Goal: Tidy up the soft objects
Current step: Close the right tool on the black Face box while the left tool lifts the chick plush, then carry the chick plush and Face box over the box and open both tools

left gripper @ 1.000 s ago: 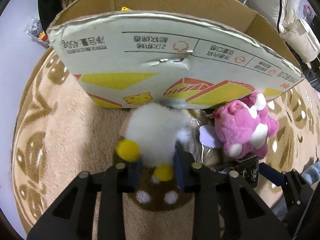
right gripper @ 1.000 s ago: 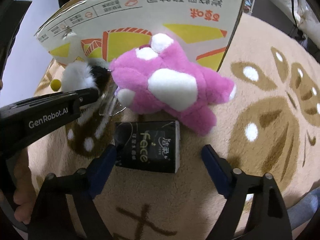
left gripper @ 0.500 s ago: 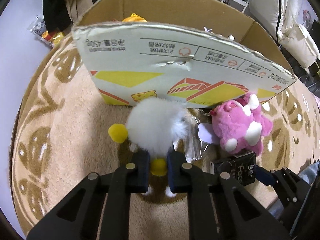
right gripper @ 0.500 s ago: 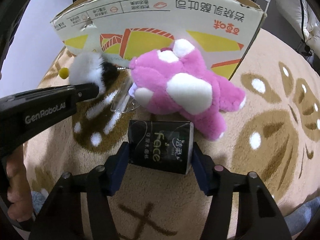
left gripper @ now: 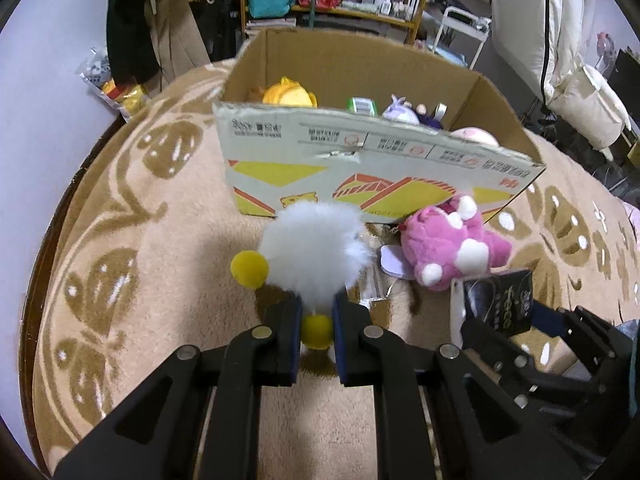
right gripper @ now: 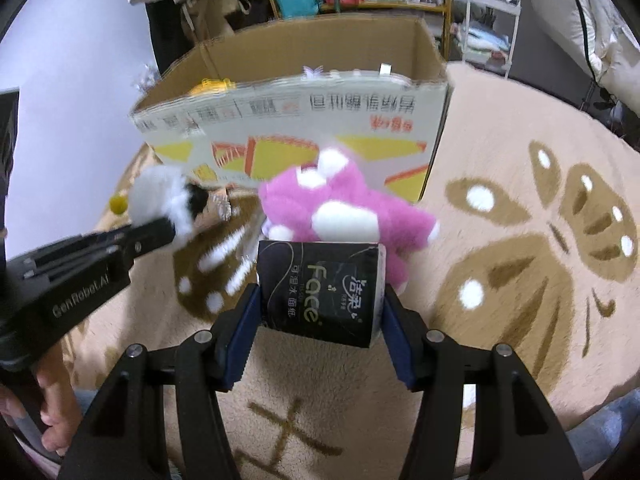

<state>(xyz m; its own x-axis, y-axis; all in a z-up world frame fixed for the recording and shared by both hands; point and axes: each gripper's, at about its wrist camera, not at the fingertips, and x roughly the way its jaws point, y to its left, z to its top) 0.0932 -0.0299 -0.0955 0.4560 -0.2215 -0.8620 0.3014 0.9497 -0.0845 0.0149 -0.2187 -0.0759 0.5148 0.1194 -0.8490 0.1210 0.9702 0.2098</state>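
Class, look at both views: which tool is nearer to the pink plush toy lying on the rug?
Right. The right tool, clamped on the black tissue pack, sits just in front of the pink plush toy. The left tool, gripping the white fluffy toy, is off to its side.

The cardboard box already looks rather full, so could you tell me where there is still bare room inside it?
In the cardboard box, the middle floor between the orange plush and the green carton looks free. The right end, around the purple plush, is crowded.
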